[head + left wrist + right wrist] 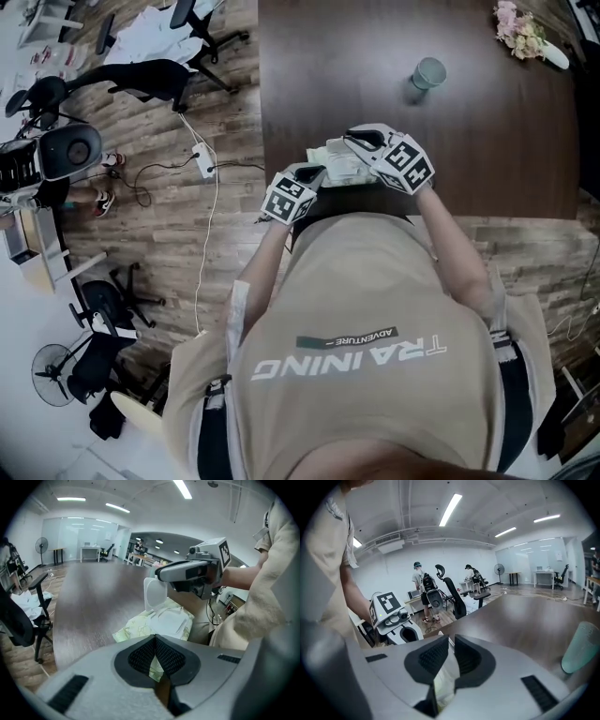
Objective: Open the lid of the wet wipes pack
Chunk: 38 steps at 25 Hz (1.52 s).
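Anchoring the wet wipes pack (339, 161) at the near edge of the counter (375, 56) with the left claw (155, 639), clamped tight on the wrapper's edge to stop any sliding. Pinching the thin white lid (156, 592) in the right claw (451, 648), narrowed onto its rim, and standing it upright off the pack. Seemingly close to done, with just a further fold back left to expose the wipes.

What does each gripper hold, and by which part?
Left gripper pinches the pack by its near edge; right gripper seems to grip the raised lid by its free edge.
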Tool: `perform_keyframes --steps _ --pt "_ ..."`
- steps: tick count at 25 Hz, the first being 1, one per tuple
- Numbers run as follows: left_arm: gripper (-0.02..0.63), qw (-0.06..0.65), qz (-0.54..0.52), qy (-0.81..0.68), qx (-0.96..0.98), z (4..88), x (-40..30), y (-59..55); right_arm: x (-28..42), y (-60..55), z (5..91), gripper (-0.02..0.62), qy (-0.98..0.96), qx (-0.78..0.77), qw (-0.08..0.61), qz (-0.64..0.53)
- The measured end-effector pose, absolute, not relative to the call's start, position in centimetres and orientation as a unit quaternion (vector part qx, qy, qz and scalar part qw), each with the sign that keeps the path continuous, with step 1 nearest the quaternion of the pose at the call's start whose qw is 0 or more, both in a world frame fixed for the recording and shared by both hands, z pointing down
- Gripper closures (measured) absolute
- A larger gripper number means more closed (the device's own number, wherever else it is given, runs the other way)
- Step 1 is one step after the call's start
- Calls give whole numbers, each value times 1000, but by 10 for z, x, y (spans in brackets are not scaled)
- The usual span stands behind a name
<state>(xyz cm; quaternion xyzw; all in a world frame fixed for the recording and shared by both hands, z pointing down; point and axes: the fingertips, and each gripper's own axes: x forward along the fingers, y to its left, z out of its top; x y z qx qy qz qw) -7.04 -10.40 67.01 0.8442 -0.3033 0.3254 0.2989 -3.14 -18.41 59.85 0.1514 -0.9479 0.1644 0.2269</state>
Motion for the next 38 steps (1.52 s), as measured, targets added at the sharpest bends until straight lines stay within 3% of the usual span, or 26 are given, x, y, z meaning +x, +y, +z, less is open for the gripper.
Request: perform_keyframes --steps 29,34,38 --pt "597 303 354 -321 825 670 -72 -106 -46 -219 663 551 -927 158 275 201" --pt "597 303 349 -321 827 670 -70 -105 -44 -208 679 555 -920 148 325 161" --pt "597 293 352 -328 826 671 -73 -107 -47 -210 675 557 -922 153 325 142"
